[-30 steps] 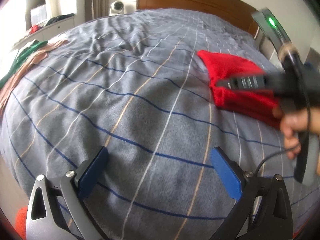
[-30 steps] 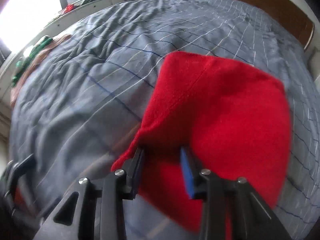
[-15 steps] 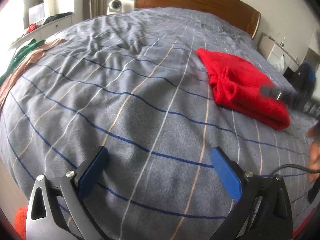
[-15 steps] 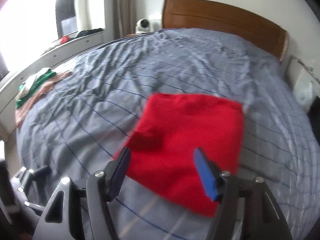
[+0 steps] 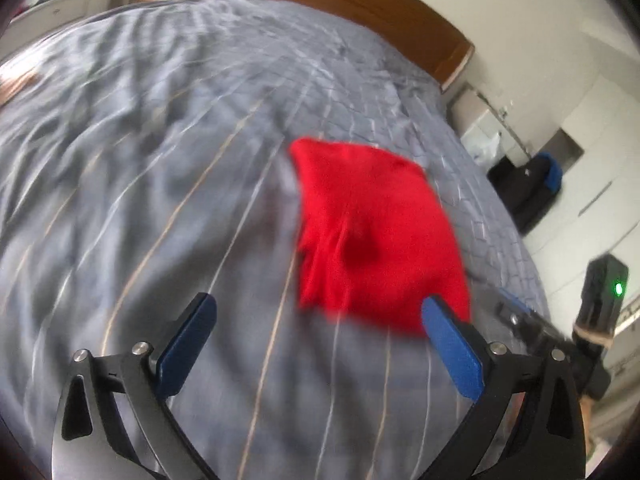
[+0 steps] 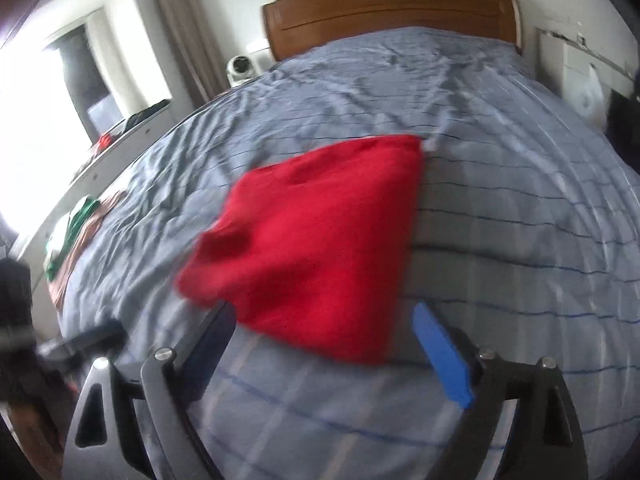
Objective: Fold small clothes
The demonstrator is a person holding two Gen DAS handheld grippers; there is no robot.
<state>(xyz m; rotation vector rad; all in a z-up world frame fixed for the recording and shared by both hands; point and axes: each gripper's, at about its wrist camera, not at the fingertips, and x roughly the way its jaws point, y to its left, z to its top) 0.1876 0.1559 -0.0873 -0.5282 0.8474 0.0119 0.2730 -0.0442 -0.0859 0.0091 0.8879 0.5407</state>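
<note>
A folded red garment point(image 5: 372, 240) lies flat on the grey striped bedspread point(image 5: 160, 184); it also shows in the right wrist view point(image 6: 320, 248). My left gripper point(image 5: 320, 340) is open and empty, hovering just short of the garment's near edge. My right gripper point(image 6: 324, 344) is open and empty, with its blue fingers either side of the garment's near edge and above it. Part of the right gripper's body point(image 5: 600, 312) with a green light shows at the right of the left wrist view. Both views are motion-blurred.
A wooden headboard point(image 6: 392, 4) stands at the far end of the bed. Green and tan clothes point(image 6: 72, 236) lie at the bed's left edge beside a white ledge. A white nightstand point(image 5: 484, 136) and a dark bag point(image 5: 532, 188) stand to the right.
My right gripper opened and let go of the red garment, then drew back. My left gripper swung right so the garment now lies ahead of it.
</note>
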